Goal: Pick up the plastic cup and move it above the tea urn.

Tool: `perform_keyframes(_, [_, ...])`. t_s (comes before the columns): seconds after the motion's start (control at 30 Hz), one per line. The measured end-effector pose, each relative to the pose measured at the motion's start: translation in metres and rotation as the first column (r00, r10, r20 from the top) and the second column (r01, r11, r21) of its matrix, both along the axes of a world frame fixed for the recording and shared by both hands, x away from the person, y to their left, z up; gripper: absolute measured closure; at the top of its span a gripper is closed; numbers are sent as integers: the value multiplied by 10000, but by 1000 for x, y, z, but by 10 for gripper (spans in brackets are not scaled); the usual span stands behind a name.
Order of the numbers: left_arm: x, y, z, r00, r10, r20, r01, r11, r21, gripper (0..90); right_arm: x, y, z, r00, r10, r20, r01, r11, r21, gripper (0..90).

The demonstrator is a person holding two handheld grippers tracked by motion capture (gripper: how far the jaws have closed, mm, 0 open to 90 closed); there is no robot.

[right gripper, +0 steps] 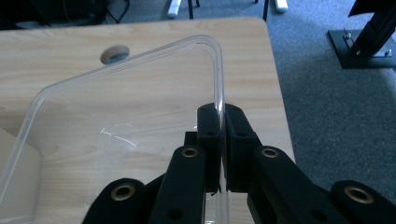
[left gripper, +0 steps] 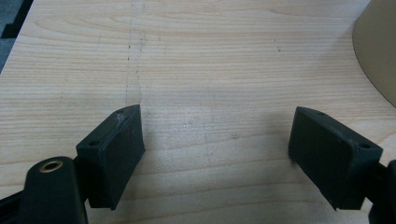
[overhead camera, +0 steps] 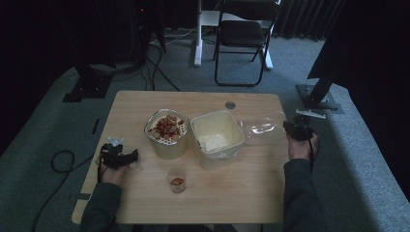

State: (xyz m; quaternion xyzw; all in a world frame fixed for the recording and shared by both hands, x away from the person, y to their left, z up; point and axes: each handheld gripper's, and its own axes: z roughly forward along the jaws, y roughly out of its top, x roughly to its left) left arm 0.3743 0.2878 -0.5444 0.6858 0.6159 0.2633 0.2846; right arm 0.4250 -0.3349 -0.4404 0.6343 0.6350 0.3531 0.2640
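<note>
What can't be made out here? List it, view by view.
- High view: the contents of the small cup are too small to identify.
- High view: the white stuff in the open tub is too dim to name.
- Left gripper view: the beige tub is cut off by the right edge.
- Right gripper view: the clear lid runs off the bottom and left edges, and the right hand-held gripper hides the pinched rim.

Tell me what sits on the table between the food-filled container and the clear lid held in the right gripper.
The open cream container, with something white inside, stands between the food-filled container and the clear lid clamped by the right gripper; the high view shows it.
</note>
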Motion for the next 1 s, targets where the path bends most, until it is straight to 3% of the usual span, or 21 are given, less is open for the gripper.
perform_keyframes(0.57, [0,0,0,10000,2,3,-2,10000,-1,185,-5,0,42,9977,128,664,-113,9997,-229,871])
perform_keyframes(0.6, [0,0,0,10000,4,4,-4,10000,-1,185,-5,2,51,9968,196,775,-183,9997,-178,871])
perform_keyframes(1.0, [0,0,0,10000,11,6,-11,10000,1,185,-7,18,96,9873,741,1404,-693,9969,-384,871])
